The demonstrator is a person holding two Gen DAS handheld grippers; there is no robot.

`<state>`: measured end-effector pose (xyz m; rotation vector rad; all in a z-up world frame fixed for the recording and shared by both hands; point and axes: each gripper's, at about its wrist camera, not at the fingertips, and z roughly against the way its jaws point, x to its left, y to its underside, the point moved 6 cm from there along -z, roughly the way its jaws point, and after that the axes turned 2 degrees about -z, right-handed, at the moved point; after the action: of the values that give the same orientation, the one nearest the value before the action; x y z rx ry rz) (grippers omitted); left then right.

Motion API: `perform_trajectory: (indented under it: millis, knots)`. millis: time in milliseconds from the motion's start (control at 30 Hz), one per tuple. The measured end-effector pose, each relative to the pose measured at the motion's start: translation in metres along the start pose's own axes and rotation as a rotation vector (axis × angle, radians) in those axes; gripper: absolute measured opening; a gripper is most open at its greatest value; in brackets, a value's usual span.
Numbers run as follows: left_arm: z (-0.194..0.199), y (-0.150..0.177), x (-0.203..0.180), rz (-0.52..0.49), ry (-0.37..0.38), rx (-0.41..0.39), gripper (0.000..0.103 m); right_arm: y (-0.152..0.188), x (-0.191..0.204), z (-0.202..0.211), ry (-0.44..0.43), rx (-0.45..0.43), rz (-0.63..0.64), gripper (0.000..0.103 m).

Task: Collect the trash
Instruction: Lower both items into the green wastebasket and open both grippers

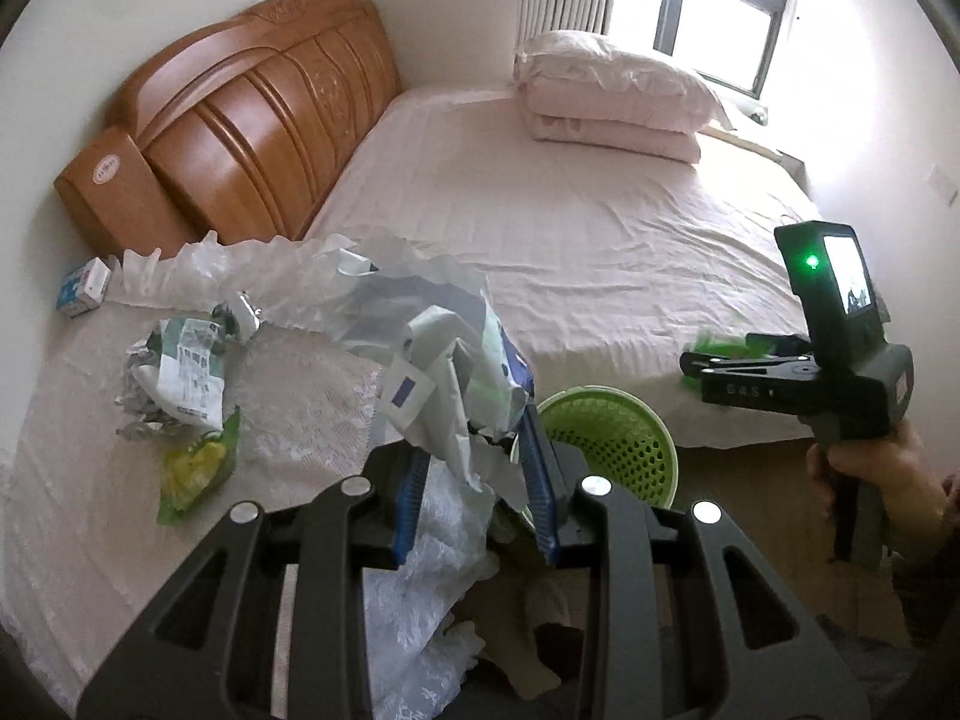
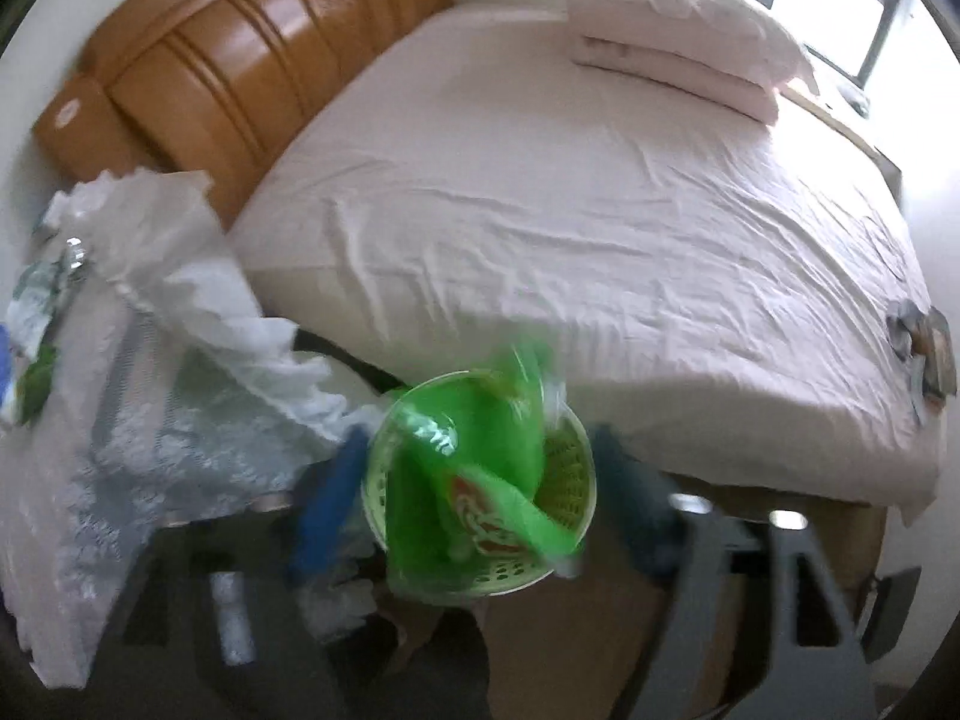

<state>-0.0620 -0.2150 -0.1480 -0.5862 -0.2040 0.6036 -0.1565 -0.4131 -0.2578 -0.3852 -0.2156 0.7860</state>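
Left gripper: we are holding the left gripper clamped on a crumpled white and blue wrapper, its blue pads pressing the wrapper's lower end from both sides; the wrapper is standing up above the fingers.
Right gripper: we are seeing the right gripper with its jaws spread wide, one blue finger on each side of the bin; the pads are not pressing on anything. The view is blurred.
Green wrapper: a green wrapper with red print is sitting in the mouth of the bin, between the spread fingers and free of them; whether it is resting or falling we cannot tell.
Bin: a green perforated bin is standing on the floor between the bedside table and the bed, just beside the held wrapper in the left view.
Bedside table: a table under a white lace cloth is carrying the remaining litter: a crumpled foil and paper pack, a small green and yellow packet near it, and a small blue and white carton at the far corner.
Bed: a bed with a pale sheet and wooden headboard is lying behind, with folded bedding and a pillow stacked by the window.
Person: a hand is gripping the right tool's handle at the right edge.
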Motion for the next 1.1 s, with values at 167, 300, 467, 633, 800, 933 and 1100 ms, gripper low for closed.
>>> perform_trajectory:
  millis: [167, 300, 467, 633, 800, 933, 1100]
  knots:
    - [-0.002, 0.003, -0.001, 0.009, -0.008, 0.013, 0.030, -0.004, -0.007, 0.002, -0.011, -0.018, -0.003, 0.094]
    - [-0.004, 0.006, 0.000, 0.008, -0.012, 0.022, 0.030, -0.012, -0.012, 0.007, 0.010, -0.034, 0.001, 0.097]
    - [-0.011, 0.008, -0.010, -0.020, -0.003, 0.047, 0.030, -0.013, -0.026, 0.011, 0.031, -0.042, -0.014, 0.097]
    - [-0.032, 0.000, -0.045, -0.117, 0.047, 0.075, 0.030, -0.008, -0.052, 0.022, 0.041, -0.062, -0.061, 0.097]
    - [-0.062, -0.014, -0.102, -0.216, 0.157, 0.101, 0.030, 0.000, -0.089, 0.034, 0.054, -0.084, -0.126, 0.097]
    - [-0.092, -0.018, -0.147, -0.264, 0.247, 0.163, 0.030, 0.009, -0.123, 0.042, 0.071, -0.107, -0.196, 0.100]
    - [-0.118, -0.014, -0.182, -0.296, 0.263, 0.214, 0.040, 0.016, -0.153, 0.036, 0.074, -0.091, -0.261, 0.100]
